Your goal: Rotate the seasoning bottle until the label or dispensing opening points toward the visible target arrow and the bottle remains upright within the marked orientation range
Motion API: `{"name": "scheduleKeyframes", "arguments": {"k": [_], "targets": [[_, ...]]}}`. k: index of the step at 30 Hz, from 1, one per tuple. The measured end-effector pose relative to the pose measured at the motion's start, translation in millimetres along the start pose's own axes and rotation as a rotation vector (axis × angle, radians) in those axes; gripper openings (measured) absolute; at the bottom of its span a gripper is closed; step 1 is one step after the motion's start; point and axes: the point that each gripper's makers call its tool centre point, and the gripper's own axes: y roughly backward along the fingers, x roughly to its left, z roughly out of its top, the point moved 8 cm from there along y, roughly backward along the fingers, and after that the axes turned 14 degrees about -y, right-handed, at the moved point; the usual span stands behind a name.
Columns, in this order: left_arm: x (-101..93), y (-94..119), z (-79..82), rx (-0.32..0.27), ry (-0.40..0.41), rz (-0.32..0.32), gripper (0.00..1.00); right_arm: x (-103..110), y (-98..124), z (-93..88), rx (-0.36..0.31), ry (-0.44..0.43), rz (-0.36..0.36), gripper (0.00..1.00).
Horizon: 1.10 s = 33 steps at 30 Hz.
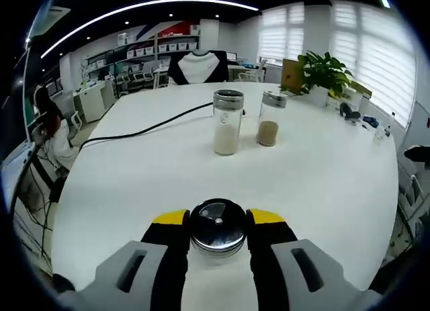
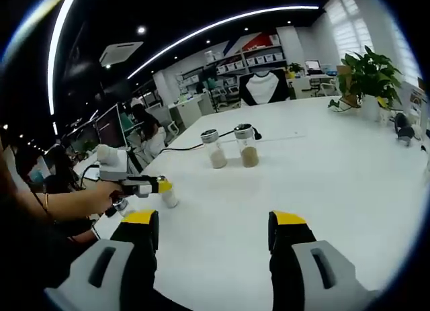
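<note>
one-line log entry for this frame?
left hand-held gripper: shut on seasoning bottle, upright | right hand-held gripper: open, empty | two jars behind

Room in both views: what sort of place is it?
Probably an open-plan office or lab: a large white table, shelves of boxes, a potted plant, and a person at a monitor.

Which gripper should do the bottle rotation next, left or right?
Left. The left gripper already has its jaws on either side of the seasoning bottle. The right gripper is open over bare table, apart from all bottles.
</note>
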Motion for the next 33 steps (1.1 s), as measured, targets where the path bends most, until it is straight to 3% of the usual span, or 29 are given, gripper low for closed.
{"name": "scheduleKeyframes", "arguments": {"k": [7,10,16,20,27,33], "targets": [[-18.2,25,-16.1,0.031,0.037,-0.032,0.35,9,9,-10.6,0.031,0.002,0.033,0.66],[-22.8,29,-22.1,0.034,-0.005,-0.042,0.35,12,13,-12.5,0.034,0.008,0.043,0.66],[-15.3,29,-26.6,0.025,-0.015,-0.043,0.35,14,15,-15.5,0.044,0.009,0.059,0.66],[-13.5,28,-27.3,0.023,-0.051,-0.083,0.36,16,16,-15.0,0.048,0.019,0.069,0.66],[-2.0,40,-34.1,0.070,-0.090,-0.080,0.55,17,21,-10.2,0.024,0.020,0.066,0.66],[0.7,51,-36.3,0.091,-0.129,-0.068,0.55,14,23,-13.3,0.030,0.023,0.058,0.66]]}}
